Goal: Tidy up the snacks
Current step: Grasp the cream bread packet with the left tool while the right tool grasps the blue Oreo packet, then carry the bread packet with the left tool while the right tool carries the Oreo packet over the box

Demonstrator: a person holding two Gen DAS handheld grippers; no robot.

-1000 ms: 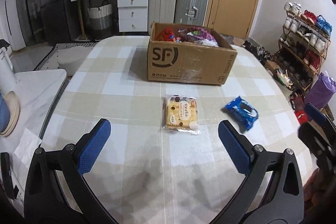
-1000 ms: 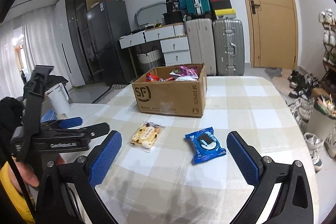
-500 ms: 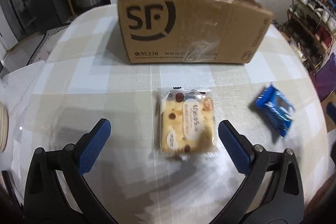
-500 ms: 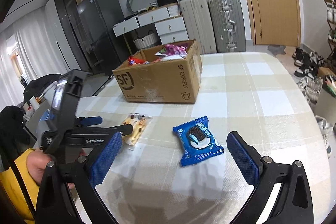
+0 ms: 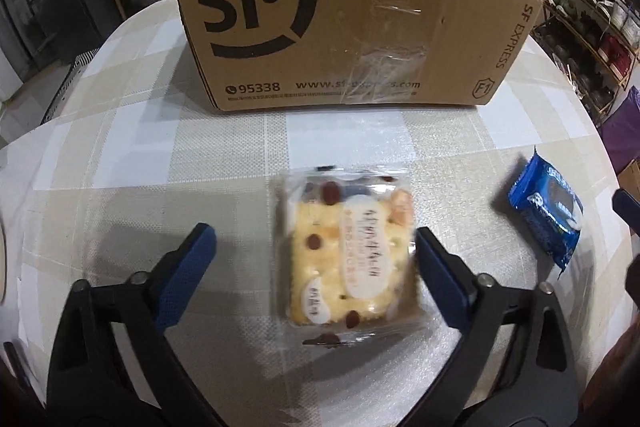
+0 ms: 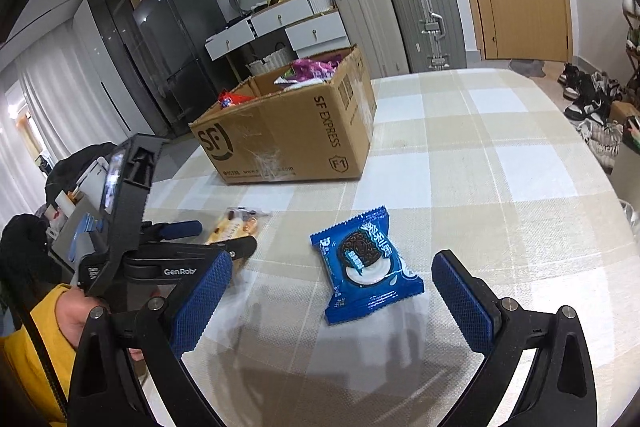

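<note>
A clear-wrapped yellow cake snack (image 5: 350,253) lies on the checked tablecloth. My left gripper (image 5: 316,263) is open low over the table, the snack between its blue pads, the right pad close to the wrapper's edge. A blue cookie packet (image 6: 366,265) lies flat; my right gripper (image 6: 332,291) is open just short of it, the packet ahead between the fingers. It also shows in the left wrist view (image 5: 546,213). The brown SF cardboard box (image 5: 344,23) with several snacks inside stands behind both; it shows in the right wrist view too (image 6: 288,131).
The table edge (image 6: 600,163) curves off to the right, with shoes on the floor beyond. Suitcases (image 6: 400,15), drawers and a fridge (image 6: 172,39) stand at the back wall. My left gripper's body (image 6: 160,259) is at the left of the right wrist view.
My left gripper has moved forward and down so the yellow snack now sits between its pads. My right gripper has come closer to the blue packet. Both stay open.
</note>
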